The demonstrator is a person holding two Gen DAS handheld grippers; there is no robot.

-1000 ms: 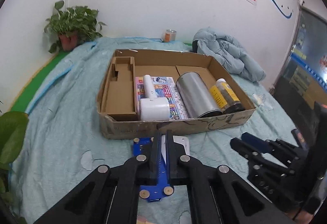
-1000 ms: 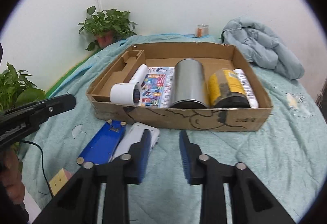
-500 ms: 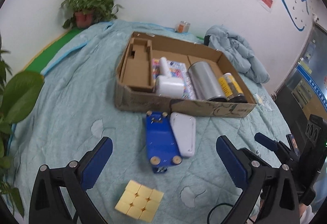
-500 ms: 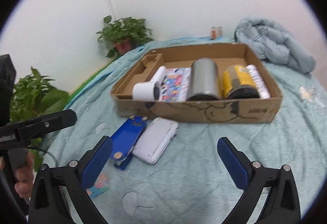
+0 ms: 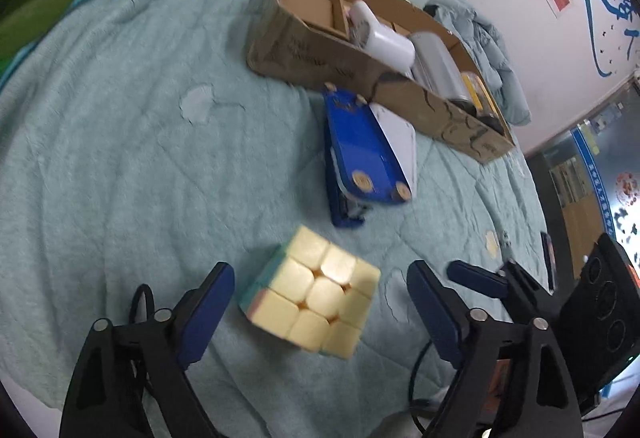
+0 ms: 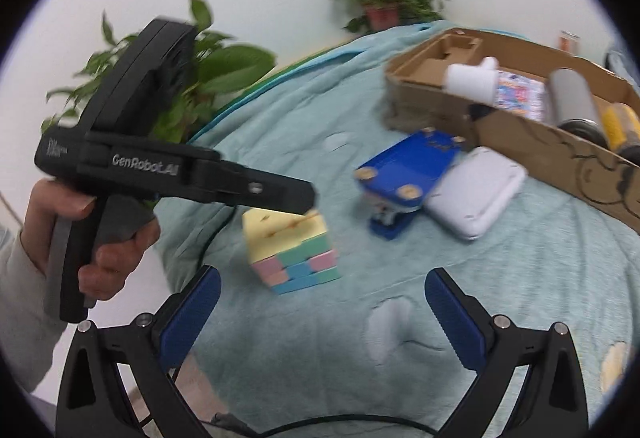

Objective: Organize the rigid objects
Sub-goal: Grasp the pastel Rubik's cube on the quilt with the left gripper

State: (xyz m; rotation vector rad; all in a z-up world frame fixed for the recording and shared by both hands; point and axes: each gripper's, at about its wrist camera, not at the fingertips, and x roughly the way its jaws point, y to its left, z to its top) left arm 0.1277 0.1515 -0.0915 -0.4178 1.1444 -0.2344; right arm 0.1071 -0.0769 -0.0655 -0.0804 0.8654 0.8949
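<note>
A pastel puzzle cube [image 5: 316, 302] lies on the teal blanket, yellow face up, between the blue pads of my left gripper [image 5: 320, 272]. Its jaws are closing but stand clear of the cube on both sides. From the right wrist view the cube [image 6: 292, 250] sits just beyond my wide-open right gripper [image 6: 322, 278], which has nothing in it, and the left gripper's finger [image 6: 280, 194] hangs over the cube. A blue stapler-like tool [image 5: 360, 150] and a flat white case [image 5: 400, 134] lie side by side before the cardboard box [image 5: 316, 58].
The box holds a white handheld device [image 5: 384, 38], a silver can [image 5: 436, 66] and a yellow-labelled jar [image 6: 616, 126]. Leafy plants [image 6: 224, 70] stand at the blanket's left edge. A crumpled jacket [image 5: 488, 50] lies behind the box. A black cable [image 6: 216, 234] trails near the cube.
Both grippers went from nearly shut to wide open. The left one dropped down over the cube and has narrowed a little. The right one swung left, bringing the cube in front of it.
</note>
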